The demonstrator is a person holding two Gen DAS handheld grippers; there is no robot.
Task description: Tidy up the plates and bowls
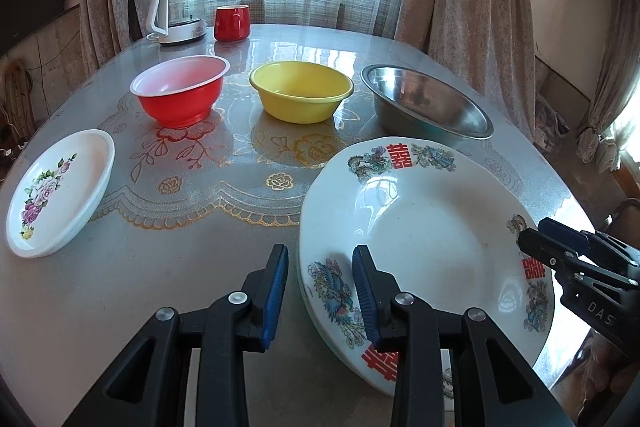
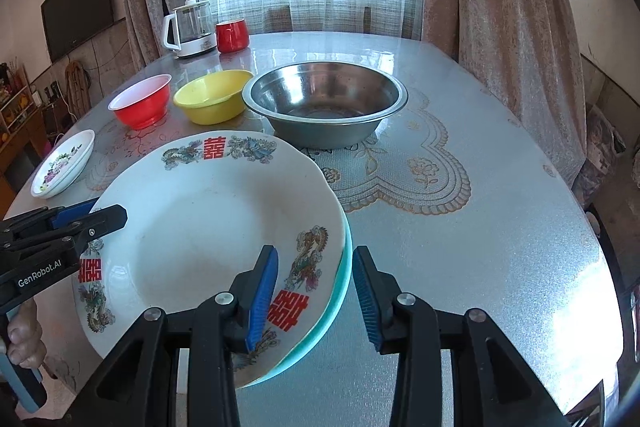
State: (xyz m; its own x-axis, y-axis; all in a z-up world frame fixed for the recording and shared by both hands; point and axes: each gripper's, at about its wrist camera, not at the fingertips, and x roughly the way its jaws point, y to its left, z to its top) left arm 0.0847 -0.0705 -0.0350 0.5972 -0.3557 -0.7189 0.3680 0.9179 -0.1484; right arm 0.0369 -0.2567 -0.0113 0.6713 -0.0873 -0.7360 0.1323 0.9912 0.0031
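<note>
Glossy white ceramic dragon plate sits stacked on a teal-rimmed plate at the desk edge. Behind it: three round bowls, red plastic, yellow plastic, steel. Floral dish sits left of the dragon plate. Left claw and right claw straddle opposite rims, part open, pads not touching.

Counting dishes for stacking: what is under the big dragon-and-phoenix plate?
A teal rim of another dish peeks out beneath the dragon-and-phoenix plate. The rest of it is covered.
</note>
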